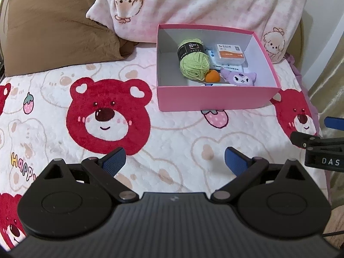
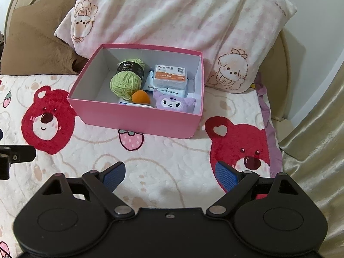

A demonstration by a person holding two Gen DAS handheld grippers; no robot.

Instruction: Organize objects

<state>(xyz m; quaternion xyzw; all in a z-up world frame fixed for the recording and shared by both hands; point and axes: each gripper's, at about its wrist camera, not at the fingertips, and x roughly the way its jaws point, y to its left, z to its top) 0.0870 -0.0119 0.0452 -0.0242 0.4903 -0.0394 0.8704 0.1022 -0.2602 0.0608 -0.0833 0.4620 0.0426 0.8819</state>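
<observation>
Items sit gathered in the pink box (image 1: 215,99) near the bed's head edge, against the pillow (image 1: 193,4). Left claw (image 1: 175,161) and right claw (image 2: 169,175) hang wide open, empty. Nothing loose shows on the blanket (image 1: 172,133); judge sorting complete, withdraw clear of the box.

Left hand-held gripper (image 1: 175,161) and right hand-held gripper (image 2: 169,175) both gape wide, empty.
</observation>
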